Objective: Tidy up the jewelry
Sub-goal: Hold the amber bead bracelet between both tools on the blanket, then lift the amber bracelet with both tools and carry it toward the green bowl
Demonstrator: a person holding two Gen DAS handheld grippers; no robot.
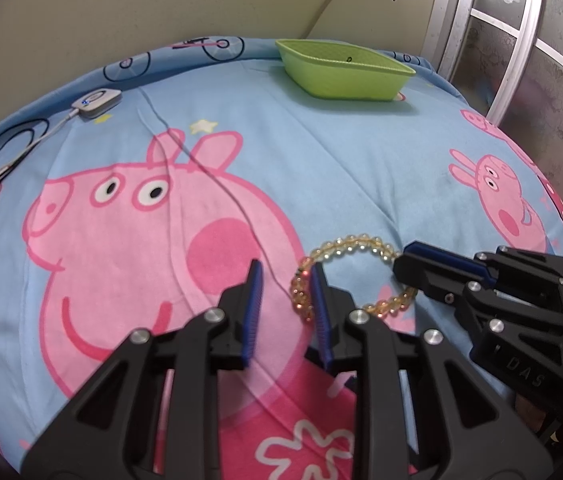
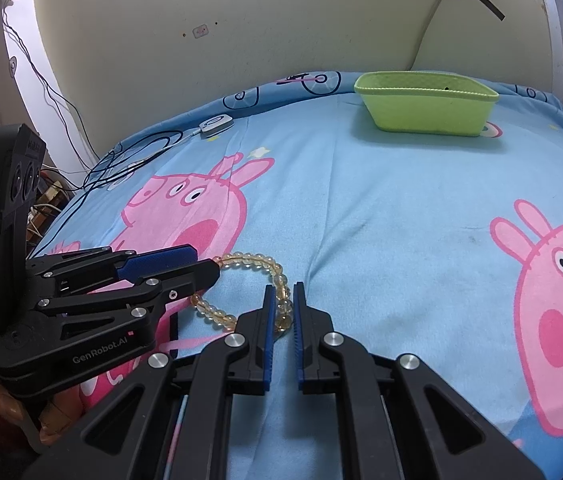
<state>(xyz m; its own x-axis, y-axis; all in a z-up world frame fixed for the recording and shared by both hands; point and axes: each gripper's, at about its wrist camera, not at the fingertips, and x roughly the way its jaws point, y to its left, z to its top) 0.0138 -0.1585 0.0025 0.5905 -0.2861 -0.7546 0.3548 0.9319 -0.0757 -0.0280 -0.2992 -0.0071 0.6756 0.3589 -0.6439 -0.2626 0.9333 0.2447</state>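
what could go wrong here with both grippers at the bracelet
1. Both grippers work the same beaded bracelet from opposite sides; the left gripper and right gripper might pull against each other and stretch or snap it.
2. The right gripper's jaws straddle only a few beads, so they could slip out.
3. The green basket sits far off, so a weak grip may drop it on the way.

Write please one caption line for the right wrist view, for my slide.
Right gripper straddles an amber bead bracelet on cartoon bedding, green basket behind.

"GenRobot.AI" — left tool (image 2: 205, 266); "DAS" — right tool (image 1: 405, 264)
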